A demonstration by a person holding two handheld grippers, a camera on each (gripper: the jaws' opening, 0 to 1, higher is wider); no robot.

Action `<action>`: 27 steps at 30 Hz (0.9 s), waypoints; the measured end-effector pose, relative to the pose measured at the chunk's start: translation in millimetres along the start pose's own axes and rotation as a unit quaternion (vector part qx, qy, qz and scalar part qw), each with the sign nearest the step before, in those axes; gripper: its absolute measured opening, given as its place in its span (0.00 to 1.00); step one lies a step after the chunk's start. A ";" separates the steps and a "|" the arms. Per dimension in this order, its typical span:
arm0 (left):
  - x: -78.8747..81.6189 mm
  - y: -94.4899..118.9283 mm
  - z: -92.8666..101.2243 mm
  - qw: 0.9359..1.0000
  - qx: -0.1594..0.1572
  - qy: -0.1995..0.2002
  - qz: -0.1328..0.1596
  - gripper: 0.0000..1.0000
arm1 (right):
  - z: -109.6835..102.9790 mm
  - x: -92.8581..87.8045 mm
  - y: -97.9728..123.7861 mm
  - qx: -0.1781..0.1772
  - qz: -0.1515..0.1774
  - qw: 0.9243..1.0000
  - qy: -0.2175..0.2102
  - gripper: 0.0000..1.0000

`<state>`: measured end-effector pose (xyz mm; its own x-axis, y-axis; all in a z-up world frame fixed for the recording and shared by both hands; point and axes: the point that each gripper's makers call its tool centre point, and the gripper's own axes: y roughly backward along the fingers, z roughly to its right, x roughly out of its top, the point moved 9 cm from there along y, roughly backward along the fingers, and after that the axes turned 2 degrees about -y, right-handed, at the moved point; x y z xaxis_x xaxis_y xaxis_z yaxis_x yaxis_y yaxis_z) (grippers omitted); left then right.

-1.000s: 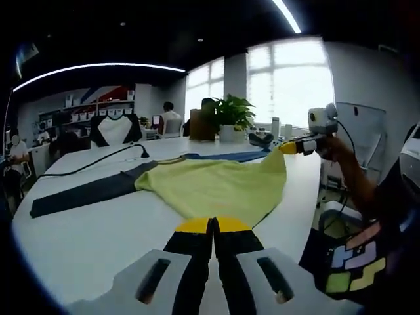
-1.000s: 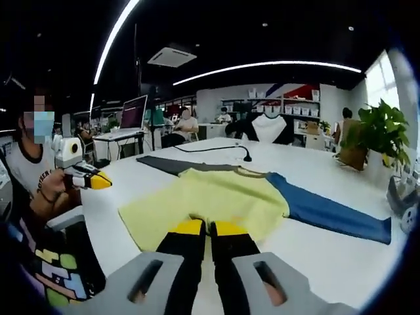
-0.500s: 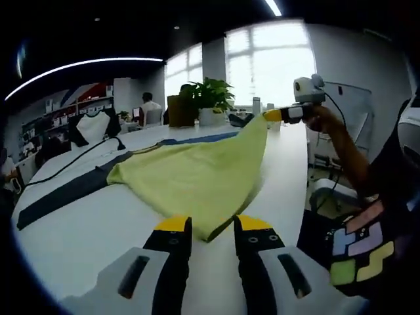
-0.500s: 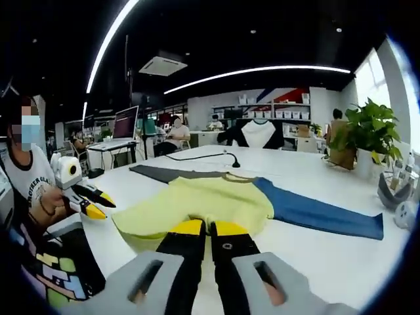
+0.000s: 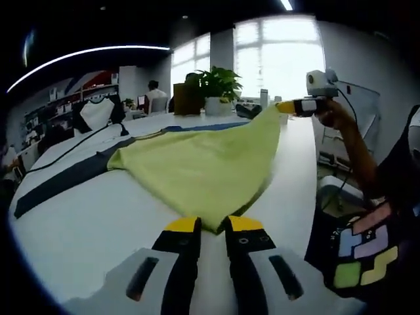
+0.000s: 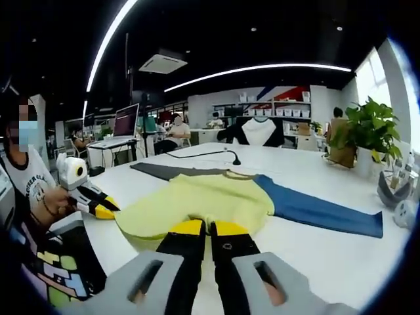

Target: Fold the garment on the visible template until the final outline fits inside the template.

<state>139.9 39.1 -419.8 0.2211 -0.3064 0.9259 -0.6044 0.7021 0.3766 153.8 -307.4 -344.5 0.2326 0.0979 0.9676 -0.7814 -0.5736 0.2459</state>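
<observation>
Right gripper clamped on garment hem, left gripper parted.

A large white counter with a rounded edge carries everything here. On it lies a garment with a yellow-green body spread flat over the middle of the surface. Its dark grey sleeve stretches along the counter to one side, and its blue sleeve stretches to the other side. A black cable runs over the white surface beyond the garment, near the grey sleeve. At the far end of the counter stands a potted plant, well apart from the garment.
</observation>
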 end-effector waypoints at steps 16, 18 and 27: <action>40.4 17.9 -5.6 0.996 0.036 -0.024 0.077 0.03 | -0.9 -3.2 4.9 0.004 -0.005 1.000 0.001 0.00; 46.9 18.8 -6.6 0.995 0.038 -0.028 0.083 0.03 | 0.0 -3.9 5.4 0.003 -0.006 1.000 0.000 0.00; 86.5 10.0 -11.0 0.992 0.034 -0.058 0.111 0.03 | 4.6 -6.2 8.6 0.001 -0.011 1.000 -0.004 0.00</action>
<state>161.5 26.7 -335.6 -0.0096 -0.2243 0.9745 -0.6788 0.7170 0.1584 148.3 -316.6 -348.7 0.2544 0.1040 0.9615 -0.7747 -0.5733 0.2670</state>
